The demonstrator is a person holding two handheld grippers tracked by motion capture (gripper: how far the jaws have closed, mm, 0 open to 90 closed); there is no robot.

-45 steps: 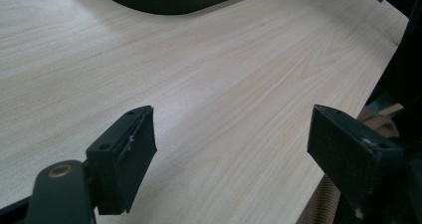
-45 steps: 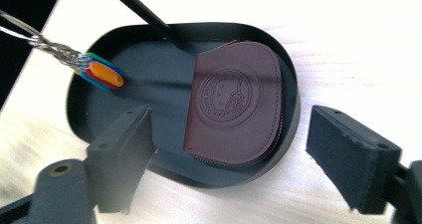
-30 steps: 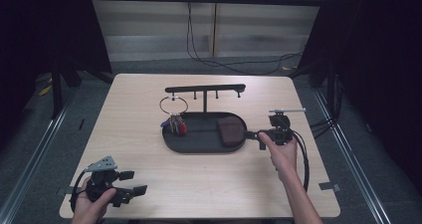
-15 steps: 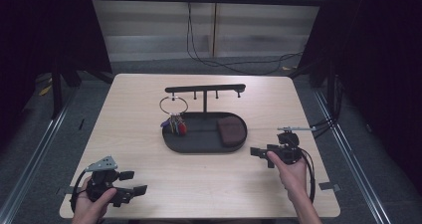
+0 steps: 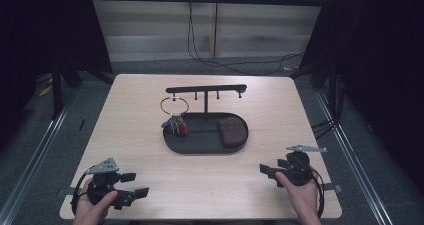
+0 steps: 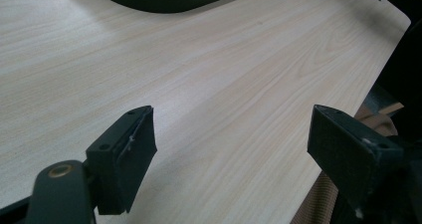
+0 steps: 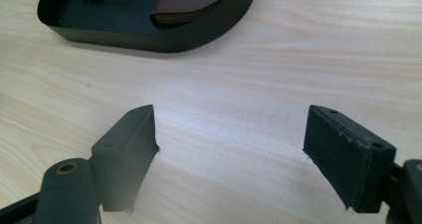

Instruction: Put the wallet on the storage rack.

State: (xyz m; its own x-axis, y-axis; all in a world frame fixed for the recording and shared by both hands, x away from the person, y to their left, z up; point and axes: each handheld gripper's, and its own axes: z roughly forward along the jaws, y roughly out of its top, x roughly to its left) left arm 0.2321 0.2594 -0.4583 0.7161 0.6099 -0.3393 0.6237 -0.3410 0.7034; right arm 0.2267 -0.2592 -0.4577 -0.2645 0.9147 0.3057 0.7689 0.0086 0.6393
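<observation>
Brown leather wallet (image 5: 233,133) lying in black oval tray (image 5: 200,146), frame centre; placing looking done. Right gripper (image 5: 270,172) and left gripper (image 5: 136,192) sitting spread, empty, lower corners.

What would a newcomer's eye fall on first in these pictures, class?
Most striking is the black oval tray with its T-shaped hook stand at the middle of the pale wooden table. A key ring with coloured keys hangs at the tray's left end and a brown wallet lies in its right end. Near the front edge, the left gripper and right gripper rest wide open, holding nothing.
</observation>
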